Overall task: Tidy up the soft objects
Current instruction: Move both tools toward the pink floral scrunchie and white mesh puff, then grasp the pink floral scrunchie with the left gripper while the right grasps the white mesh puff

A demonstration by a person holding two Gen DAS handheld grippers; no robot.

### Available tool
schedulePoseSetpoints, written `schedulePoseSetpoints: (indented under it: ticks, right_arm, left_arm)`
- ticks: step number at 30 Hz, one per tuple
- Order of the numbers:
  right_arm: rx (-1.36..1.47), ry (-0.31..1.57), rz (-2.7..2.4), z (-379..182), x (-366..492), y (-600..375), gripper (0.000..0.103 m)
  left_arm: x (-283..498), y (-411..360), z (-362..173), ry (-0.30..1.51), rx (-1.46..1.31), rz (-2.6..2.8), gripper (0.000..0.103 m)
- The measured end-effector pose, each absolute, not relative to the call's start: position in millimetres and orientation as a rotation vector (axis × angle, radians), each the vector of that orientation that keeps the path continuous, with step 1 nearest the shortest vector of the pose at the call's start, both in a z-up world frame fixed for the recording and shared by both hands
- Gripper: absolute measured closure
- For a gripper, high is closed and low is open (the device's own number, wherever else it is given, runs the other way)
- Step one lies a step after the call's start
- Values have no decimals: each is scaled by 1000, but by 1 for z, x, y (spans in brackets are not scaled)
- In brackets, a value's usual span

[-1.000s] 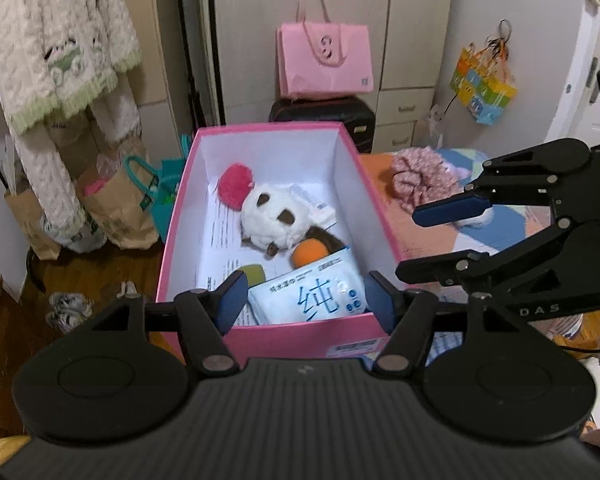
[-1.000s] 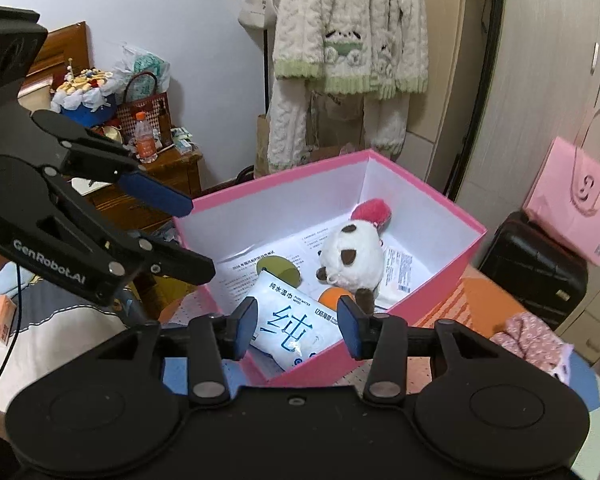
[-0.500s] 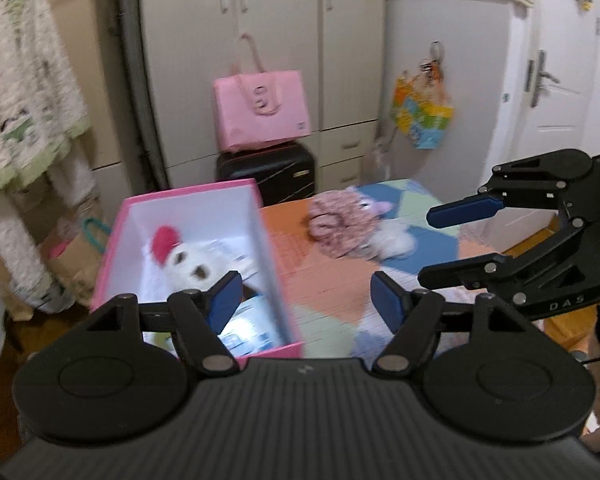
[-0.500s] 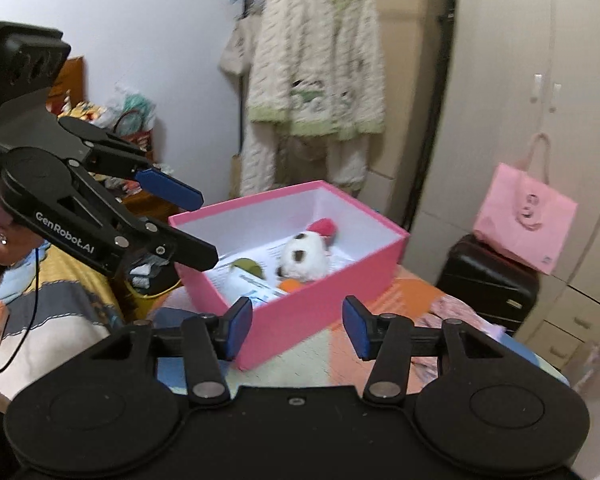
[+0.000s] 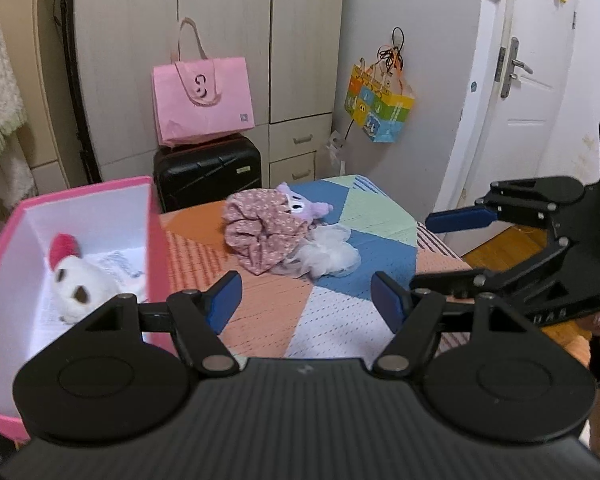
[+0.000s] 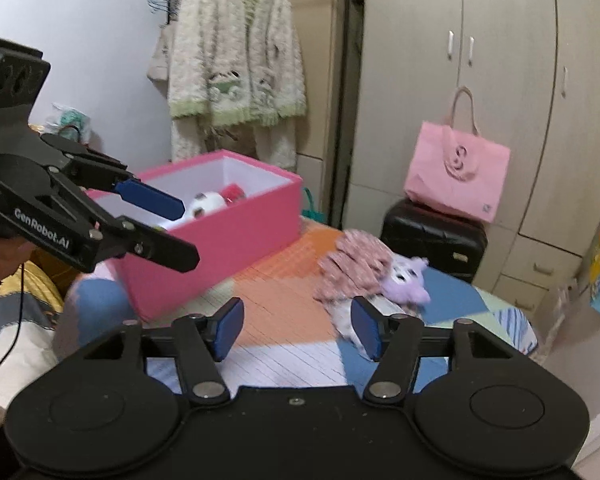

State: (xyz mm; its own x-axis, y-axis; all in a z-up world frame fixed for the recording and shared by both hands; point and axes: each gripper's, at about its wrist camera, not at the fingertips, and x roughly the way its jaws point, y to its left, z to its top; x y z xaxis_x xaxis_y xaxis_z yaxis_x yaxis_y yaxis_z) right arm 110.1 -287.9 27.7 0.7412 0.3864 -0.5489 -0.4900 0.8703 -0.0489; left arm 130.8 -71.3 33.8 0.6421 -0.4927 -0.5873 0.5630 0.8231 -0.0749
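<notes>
On the patchwork table cover (image 5: 340, 320), ordered from big to small, stands first the pink box (image 6: 228, 240), open-topped, at the cover's left side as the left wrist camera sees it. Inside it lies a white plush with brown patches (image 5: 76, 288) beside a red pompom (image 5: 64, 244). Well apart from the box, toward the far end of the cover, sits a heap of soft things: a pink floral fabric bundle (image 5: 260, 232), a white frilly piece (image 5: 328, 256) touching it on the near side, and a small purple plush (image 6: 408, 280) at its far edge. The left gripper (image 5: 306, 304) hangs above the cover with its jaws apart and nothing between them. The right gripper (image 6: 298, 330) has just been opening; its jaws stand apart, empty, pointed toward the heap.
</notes>
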Motion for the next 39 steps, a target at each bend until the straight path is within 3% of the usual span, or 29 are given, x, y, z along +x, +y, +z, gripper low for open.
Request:
schedulePoseSetpoints:
  ticks: [11, 17, 23, 35, 36, 38, 39]
  right_arm:
    - [-209, 587, 486, -38, 173, -300, 25]
    - [-335, 559, 432, -67, 201, -290, 24]
    - [-373, 540, 480, -75, 218, -283, 18]
    - [-264, 634, 517, -87, 247, -291, 16]
    - [-260, 635, 519, -87, 248, -290, 16]
    - [-257, 646, 519, -88, 249, -289, 18]
    - [-260, 649, 512, -88, 249, -287, 19]
  left_arm:
    - [187, -109, -21, 662, -41, -539, 30]
    - [225, -131, -46, 615, -55, -461, 26]
    - [274, -143, -67, 619, -79, -398, 26]
    - [305, -145, -97, 710, -163, -336, 25]
    - [306, -146, -98, 712, -163, -333, 26]
    - [306, -146, -99, 724, -161, -329, 37]
    - [307, -147, -99, 731, -159, -333, 51]
